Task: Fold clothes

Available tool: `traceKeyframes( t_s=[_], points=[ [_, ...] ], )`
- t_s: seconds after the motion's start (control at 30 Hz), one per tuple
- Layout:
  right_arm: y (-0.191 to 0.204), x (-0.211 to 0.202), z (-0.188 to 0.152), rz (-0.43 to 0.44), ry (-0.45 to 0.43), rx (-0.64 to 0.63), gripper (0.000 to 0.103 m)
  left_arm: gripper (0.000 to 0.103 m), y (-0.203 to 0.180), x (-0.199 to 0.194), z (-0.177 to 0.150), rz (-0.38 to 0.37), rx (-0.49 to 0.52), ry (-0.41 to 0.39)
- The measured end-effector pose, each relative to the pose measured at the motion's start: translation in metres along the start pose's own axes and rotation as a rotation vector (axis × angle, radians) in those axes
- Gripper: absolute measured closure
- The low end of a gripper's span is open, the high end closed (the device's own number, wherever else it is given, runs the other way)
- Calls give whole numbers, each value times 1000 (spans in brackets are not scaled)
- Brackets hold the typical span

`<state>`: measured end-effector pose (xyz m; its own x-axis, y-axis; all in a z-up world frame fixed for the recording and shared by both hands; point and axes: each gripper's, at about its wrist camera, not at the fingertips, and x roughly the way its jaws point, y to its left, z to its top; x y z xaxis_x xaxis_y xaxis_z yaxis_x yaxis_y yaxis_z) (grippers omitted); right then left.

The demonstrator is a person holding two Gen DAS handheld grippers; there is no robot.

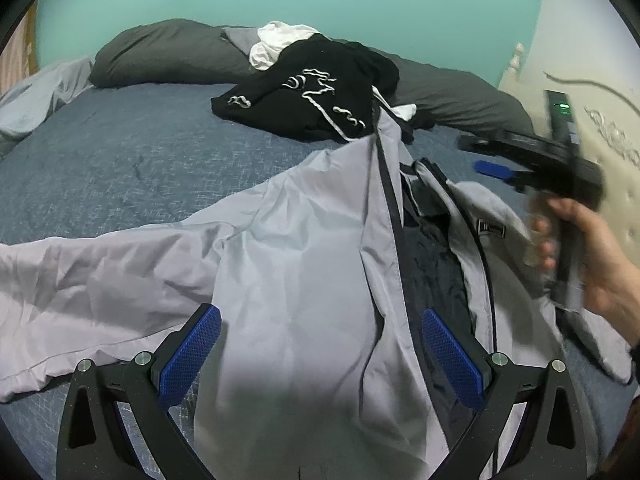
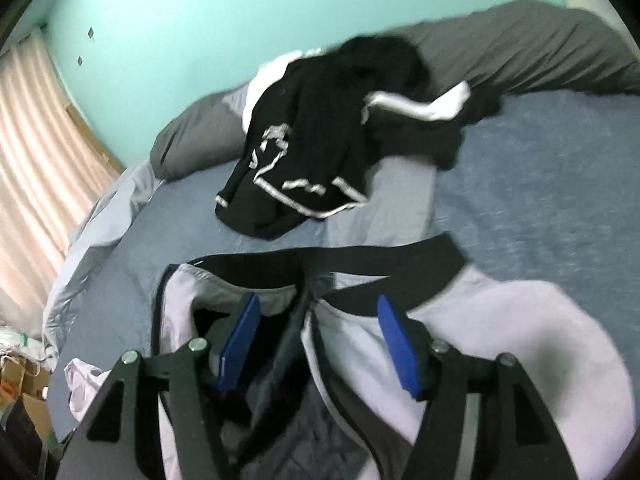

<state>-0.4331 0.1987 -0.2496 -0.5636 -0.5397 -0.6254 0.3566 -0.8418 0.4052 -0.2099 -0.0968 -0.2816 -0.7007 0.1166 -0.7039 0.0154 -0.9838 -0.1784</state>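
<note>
Left gripper (image 1: 320, 356): jaws wide, holding nothing, poised over the grey jacket (image 1: 296, 248). Right gripper (image 2: 318, 340): jaws wide, empty, over the jacket's black collar (image 2: 328, 266); held by a hand (image 1: 596, 256).

Jacket: spread open on the blue bed (image 1: 120, 160), directly beneath both grippers; one sleeve (image 1: 80, 280) extends to the left gripper's left; dark zipper line runs away from the left gripper.

Beyond: black garment with white trim (image 1: 312, 92) heaped on white cloth (image 1: 276, 44), before grey pillows (image 1: 160, 52).
</note>
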Motion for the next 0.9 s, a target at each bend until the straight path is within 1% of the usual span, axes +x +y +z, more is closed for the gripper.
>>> traceKeyframes(
  t_s=[0.1,0.17,0.23,0.4,0.53,0.6,0.67,0.8,0.87,0.9],
  points=[
    [-11,-28,-23,-46,13,44,41,0,-4,2,-3,2,6,13],
    [-20,-46,-46,-84,38,83,41,0,-5,-1,-2,3,5,5],
    [-27,-67,-73,-64,43,126,41,0,-6,-2,-2,5,3,1],
    [-21,-98,-125,-36,59,106,41,0,-7,-6,-2,11,-2,-7],
    [-10,-104,-155,-26,98,112,41,0,-9,-5,-8,18,11,2],
    [-5,-104,-167,-4,106,123,41,0,-8,-5,-11,25,13,9],
    [1,-102,-175,16,121,121,41,0,-8,-4,-15,32,16,15],
    [15,-92,-184,41,196,87,42,0,-6,-5,-22,46,21,25],
    [20,-91,-187,48,209,79,52,0,-6,-7,-26,56,32,25],
    [23,-89,-188,53,215,75,60,0,-6,-8,-28,61,38,26]
  ],
)
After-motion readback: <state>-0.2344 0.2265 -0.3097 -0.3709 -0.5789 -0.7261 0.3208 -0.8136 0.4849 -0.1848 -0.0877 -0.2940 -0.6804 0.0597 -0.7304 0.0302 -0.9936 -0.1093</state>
